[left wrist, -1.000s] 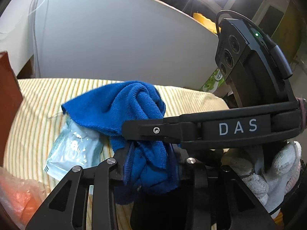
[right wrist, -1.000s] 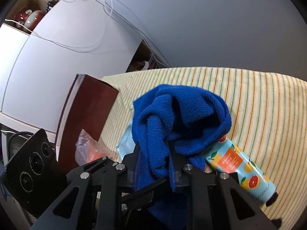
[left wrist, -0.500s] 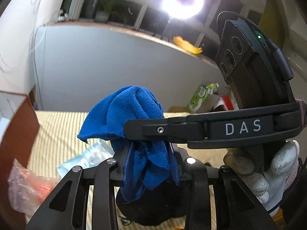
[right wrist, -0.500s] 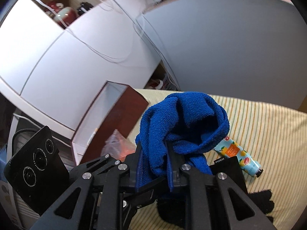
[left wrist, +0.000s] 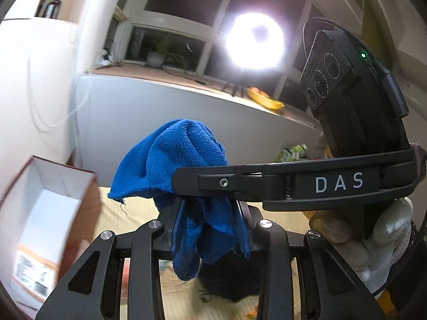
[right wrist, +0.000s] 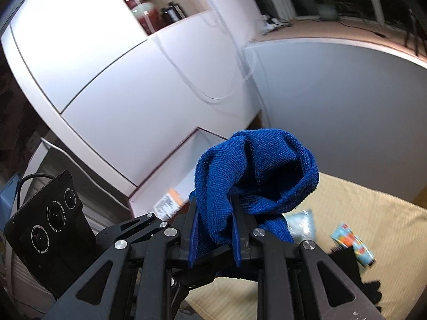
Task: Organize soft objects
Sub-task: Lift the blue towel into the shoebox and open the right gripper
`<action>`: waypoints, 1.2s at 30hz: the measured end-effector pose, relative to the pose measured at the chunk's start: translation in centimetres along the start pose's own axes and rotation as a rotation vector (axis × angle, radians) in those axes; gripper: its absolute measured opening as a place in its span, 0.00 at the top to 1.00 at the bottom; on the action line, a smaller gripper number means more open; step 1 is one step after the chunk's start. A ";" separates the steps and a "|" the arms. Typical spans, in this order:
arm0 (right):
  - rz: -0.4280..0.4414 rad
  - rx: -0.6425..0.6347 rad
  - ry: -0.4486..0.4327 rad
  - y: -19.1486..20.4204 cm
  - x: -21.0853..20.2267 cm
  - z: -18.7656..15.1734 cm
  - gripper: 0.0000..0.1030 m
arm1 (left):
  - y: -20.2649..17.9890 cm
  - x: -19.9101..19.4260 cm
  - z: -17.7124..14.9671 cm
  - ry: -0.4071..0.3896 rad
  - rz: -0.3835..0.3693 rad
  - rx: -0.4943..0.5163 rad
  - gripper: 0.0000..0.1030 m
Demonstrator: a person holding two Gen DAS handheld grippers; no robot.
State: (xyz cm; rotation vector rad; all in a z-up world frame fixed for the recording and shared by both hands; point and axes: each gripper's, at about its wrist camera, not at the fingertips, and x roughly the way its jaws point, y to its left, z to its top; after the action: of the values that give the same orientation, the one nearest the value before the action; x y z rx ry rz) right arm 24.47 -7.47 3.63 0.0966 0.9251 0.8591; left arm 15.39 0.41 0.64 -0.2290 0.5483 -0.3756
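Left wrist: "DAS" reads on the right tool (left wrist: 186,186); both tools clench the blue towel (left wrist: 181,160).

White cabinets (right wrist: 112,61), dark windows (left wrist: 170,40), bright ring light (left wrist: 254,41)

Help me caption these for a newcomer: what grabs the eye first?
A bright blue towel bunched at centre, pinched by both the left gripper and the right gripper, held above the striped yellow cloth. Behind it glares a ring light; an open box stands at left.
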 end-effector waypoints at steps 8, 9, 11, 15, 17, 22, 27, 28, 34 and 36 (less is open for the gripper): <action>0.082 -0.054 0.020 4.9 5.4 3.6 0.81 | 6.3 -3.8 1.2 -0.036 0.104 -0.048 0.70; 0.094 -0.058 0.025 5.5 6.3 4.1 0.81 | 7.4 -4.1 1.3 -0.036 0.116 -0.059 0.69; 0.117 -0.065 0.038 6.5 8.2 5.1 0.81 | 9.0 -4.3 1.5 -0.035 0.141 -0.069 0.70; 0.149 -0.072 0.060 7.7 11.5 6.5 0.82 | 11.8 -4.3 1.7 -0.029 0.190 -0.093 0.70; 0.164 -0.073 0.075 8.3 13.2 7.0 0.82 | 13.3 -4.2 1.5 -0.022 0.210 -0.112 0.69; 0.181 -0.092 0.117 9.0 17.2 7.6 0.82 | 16.5 -3.7 0.8 0.000 0.252 -0.151 0.69; 0.176 -0.096 0.155 9.6 20.1 7.8 0.82 | 18.8 -2.7 0.0 0.027 0.299 -0.174 0.69; 0.172 -0.092 0.159 9.6 20.4 7.9 0.82 | 19.5 -2.7 -0.3 0.036 0.309 -0.180 0.69; 0.101 -0.063 0.156 9.2 20.7 7.8 0.60 | 21.2 -1.6 -1.5 0.114 0.366 -0.223 0.55; 0.086 -0.067 0.150 9.1 20.5 7.8 0.55 | 21.3 -2.0 -2.1 0.112 0.392 -0.234 0.37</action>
State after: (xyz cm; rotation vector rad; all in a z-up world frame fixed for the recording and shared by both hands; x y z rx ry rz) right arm 30.94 14.88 -1.26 0.0140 1.0371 0.9869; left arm 18.76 20.32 -6.77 -0.3191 0.7316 0.0585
